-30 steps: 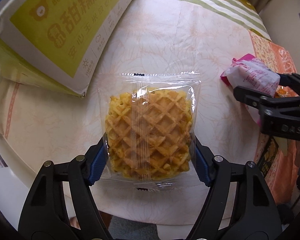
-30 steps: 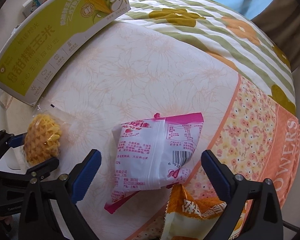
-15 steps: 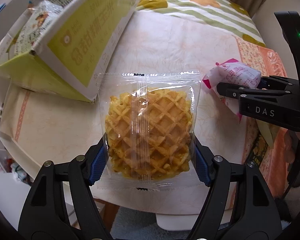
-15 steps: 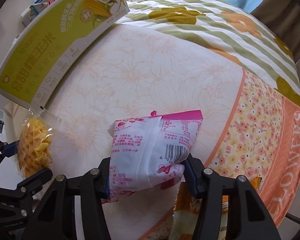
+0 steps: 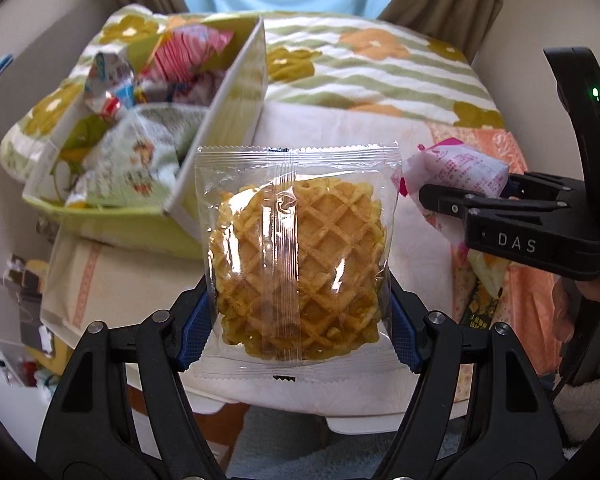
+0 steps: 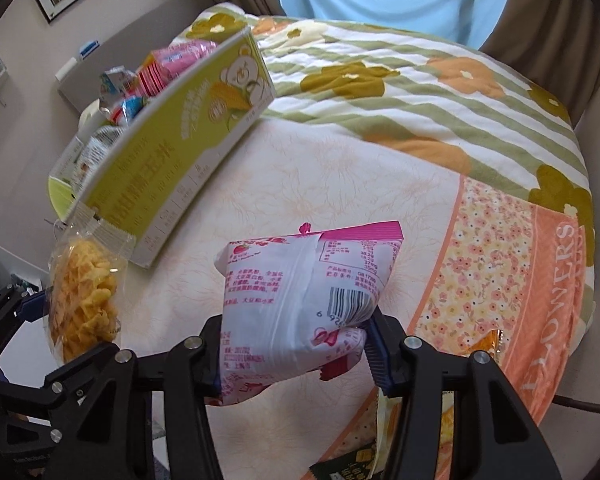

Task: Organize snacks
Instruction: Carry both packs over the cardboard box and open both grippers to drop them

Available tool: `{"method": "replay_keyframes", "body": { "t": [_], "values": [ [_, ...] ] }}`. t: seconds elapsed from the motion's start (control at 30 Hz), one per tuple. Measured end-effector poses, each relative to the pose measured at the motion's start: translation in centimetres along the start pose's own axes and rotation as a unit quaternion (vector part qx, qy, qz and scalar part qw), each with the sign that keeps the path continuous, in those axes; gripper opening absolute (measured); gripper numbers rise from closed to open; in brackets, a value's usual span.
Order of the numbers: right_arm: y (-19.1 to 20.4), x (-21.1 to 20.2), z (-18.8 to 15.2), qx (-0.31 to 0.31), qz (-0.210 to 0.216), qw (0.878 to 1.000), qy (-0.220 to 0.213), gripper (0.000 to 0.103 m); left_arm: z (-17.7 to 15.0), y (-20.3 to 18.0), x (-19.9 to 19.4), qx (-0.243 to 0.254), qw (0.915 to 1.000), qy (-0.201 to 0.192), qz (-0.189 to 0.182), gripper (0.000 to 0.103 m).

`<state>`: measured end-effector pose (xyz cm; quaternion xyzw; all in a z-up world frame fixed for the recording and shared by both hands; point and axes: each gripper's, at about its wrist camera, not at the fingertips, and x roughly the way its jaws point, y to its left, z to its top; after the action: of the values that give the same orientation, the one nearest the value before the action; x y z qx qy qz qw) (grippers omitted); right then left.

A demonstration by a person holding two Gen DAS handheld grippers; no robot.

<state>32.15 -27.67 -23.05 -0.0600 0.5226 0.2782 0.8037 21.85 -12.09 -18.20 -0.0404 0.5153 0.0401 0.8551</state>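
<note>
A glossy, crinkled clear plastic wrapper (image 5: 298, 184) covers the rough gridded waffle (image 5: 300, 268), the pink-and-white snack bag (image 6: 300, 300) at its 2 o'clock is shiny film, the green box (image 6: 168, 160) matt cardboard, and the quilted tablecloth (image 6: 380, 80) soft cloth.

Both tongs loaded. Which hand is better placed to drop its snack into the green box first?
Left, probably. The left tongs hold the waffle pack right beside the green box, whose open top is next to the pack. The right tongs, shut on the pink packet, sit farther from the box.
</note>
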Motion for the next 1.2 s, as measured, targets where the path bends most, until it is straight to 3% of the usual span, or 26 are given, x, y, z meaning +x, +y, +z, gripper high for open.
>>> {"method": "replay_keyframes", "body": {
  "t": [0.3, 0.57, 0.73, 0.9, 1.2],
  "values": [
    [3.3, -5.1, 2.5, 0.021, -0.032, 0.997, -0.070, 0.049, 4.5, 5.8, -3.2, 0.008, 0.9967, -0.073, -0.034, 0.071],
    [9.7, -6.5, 7.7, 0.043, -0.035, 0.991, -0.121, 0.049, 9.4, 15.7, -4.4, -0.006, 0.9936, -0.109, -0.029, 0.071],
    [13.9, -5.0, 10.8, 0.044, -0.030, 0.990, -0.133, 0.049, 11.6, 21.7, -2.8, -0.010, 0.9943, -0.103, -0.024, 0.071],
    [17.3, -2.7, 12.7, 0.056, -0.027, 0.989, -0.136, 0.049, 12.8, 26.4, 0.0, 0.002, 0.9969, -0.071, -0.033, 0.071],
    [21.2, 0.5, 14.1, 0.081, -0.036, 0.989, -0.117, 0.049, 12.5, 29.0, 3.7, 0.035, 0.9962, -0.023, -0.076, 0.071]
  ]
}}
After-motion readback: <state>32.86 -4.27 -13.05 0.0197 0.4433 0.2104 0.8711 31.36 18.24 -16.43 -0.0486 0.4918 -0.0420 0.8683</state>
